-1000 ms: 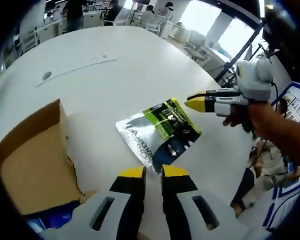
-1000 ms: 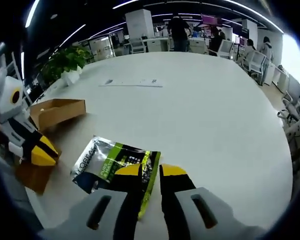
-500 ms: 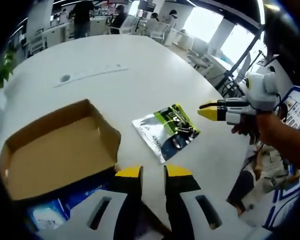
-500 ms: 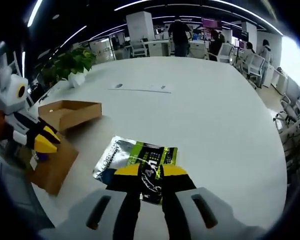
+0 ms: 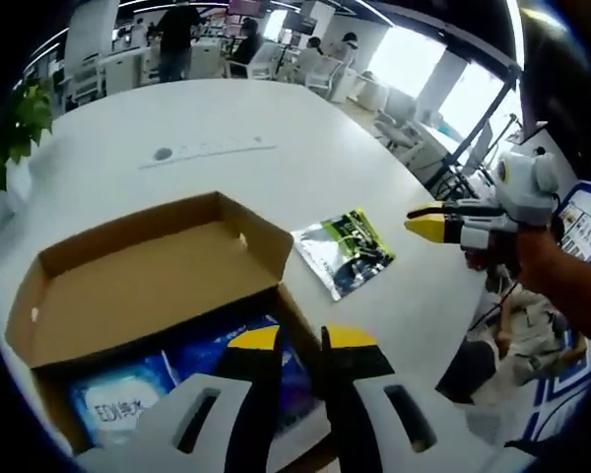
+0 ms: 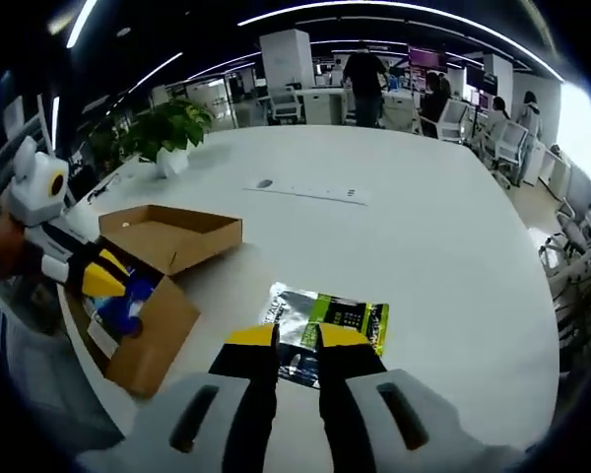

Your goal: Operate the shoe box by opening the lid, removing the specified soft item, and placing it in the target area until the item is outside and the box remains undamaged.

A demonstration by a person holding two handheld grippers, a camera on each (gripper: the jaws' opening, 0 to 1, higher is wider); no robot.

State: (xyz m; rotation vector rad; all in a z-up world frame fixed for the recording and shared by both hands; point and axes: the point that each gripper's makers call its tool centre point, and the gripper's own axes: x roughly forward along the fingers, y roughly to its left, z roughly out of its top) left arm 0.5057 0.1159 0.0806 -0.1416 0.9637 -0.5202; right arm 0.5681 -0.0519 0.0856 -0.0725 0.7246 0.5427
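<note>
Pouch lies flat on worktop, centre-right of frame, outside open box. Left tool and right tool nearly pressed together, pinching nothing. Risk: either tool clipping the raised lid, tearing cardboard.

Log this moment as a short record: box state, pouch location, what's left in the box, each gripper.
box: shoe box open, lid folded back, near the table edge
pouch: silver and green pouch lying flat on the white table, outside the box
box contents: blue packets inside
left gripper: left gripper above the open box, jaws close together, holding nothing
right gripper: right gripper above the pouch's near edge, not gripping it
</note>
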